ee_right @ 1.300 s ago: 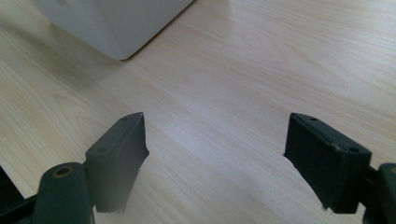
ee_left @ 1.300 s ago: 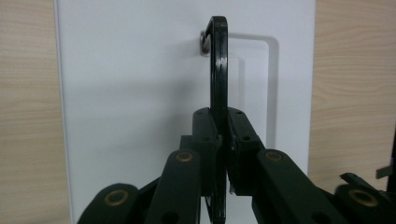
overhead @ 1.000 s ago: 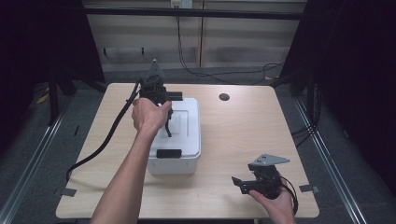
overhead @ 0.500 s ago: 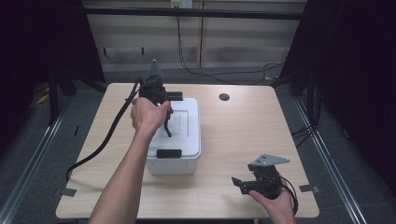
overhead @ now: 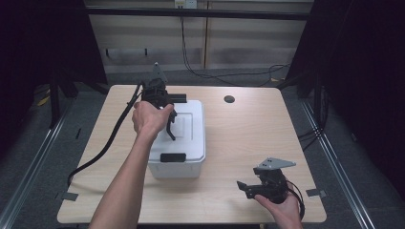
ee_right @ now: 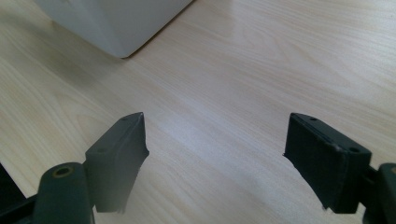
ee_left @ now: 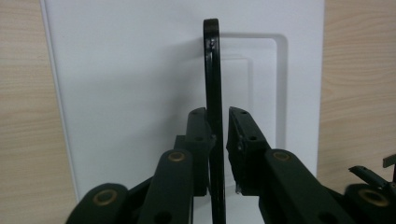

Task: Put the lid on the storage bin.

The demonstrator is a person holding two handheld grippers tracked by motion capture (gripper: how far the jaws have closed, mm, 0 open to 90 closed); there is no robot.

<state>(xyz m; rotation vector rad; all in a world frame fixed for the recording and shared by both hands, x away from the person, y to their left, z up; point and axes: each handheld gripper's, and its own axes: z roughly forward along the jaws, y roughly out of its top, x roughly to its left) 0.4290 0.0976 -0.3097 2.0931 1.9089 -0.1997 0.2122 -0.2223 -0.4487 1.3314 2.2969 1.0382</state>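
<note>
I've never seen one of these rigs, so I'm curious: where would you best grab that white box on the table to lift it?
By the black handle on the white box's lid, coming from straight above. The handle stands upright as a thin flat bar, narrow enough to fit between two jaws, while the box body looks too wide. The left gripper already straddles it, jaws just opening; the right gripper rests open on the table.
</note>
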